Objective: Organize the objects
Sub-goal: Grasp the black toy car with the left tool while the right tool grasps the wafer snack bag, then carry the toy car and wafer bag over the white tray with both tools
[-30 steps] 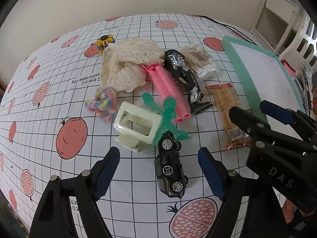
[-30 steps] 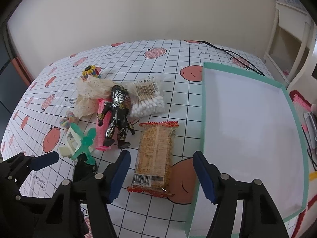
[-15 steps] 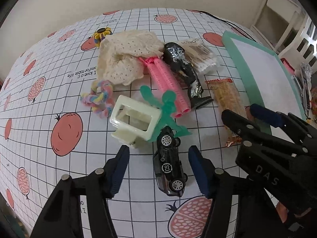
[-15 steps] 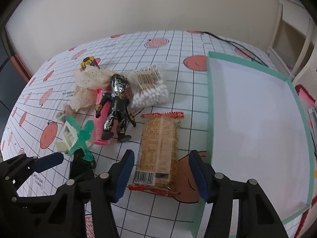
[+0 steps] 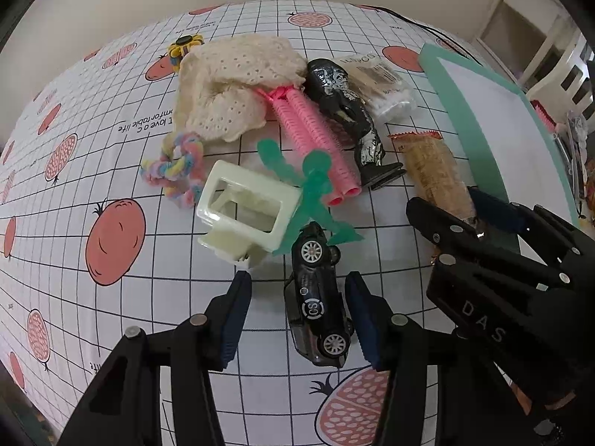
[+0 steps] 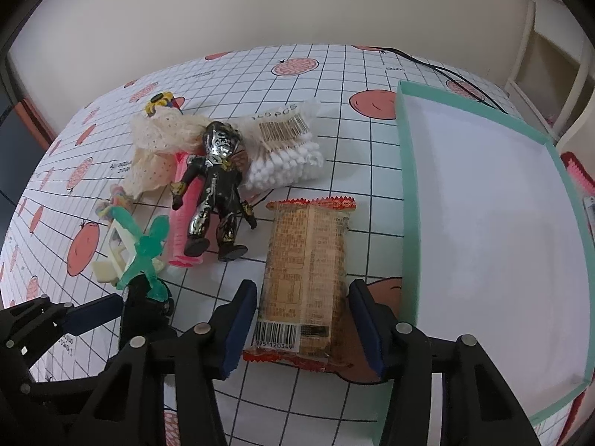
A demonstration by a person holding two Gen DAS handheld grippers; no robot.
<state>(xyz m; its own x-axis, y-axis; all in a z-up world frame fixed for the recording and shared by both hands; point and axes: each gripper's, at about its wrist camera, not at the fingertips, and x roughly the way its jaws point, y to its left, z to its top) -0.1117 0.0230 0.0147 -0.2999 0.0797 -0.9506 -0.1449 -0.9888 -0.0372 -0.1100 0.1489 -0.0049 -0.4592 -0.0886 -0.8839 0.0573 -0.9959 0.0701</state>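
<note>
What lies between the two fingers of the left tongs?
In the left wrist view, the black toy car lies on its side between the fingers of the open left tongs, on the tablecloth. Whether they touch it is unclear.

Over the last second both grippers come down and forward while their jaws narrow. The left gripper (image 5: 297, 308) now straddles the small black toy car (image 5: 318, 301) lying on its side, its blue pads close on either flank without visibly touching. The right gripper (image 6: 303, 316) now brackets the barcode end of the orange-edged clear snack packet (image 6: 305, 278), which earlier lay ahead of its fingertips.
</note>
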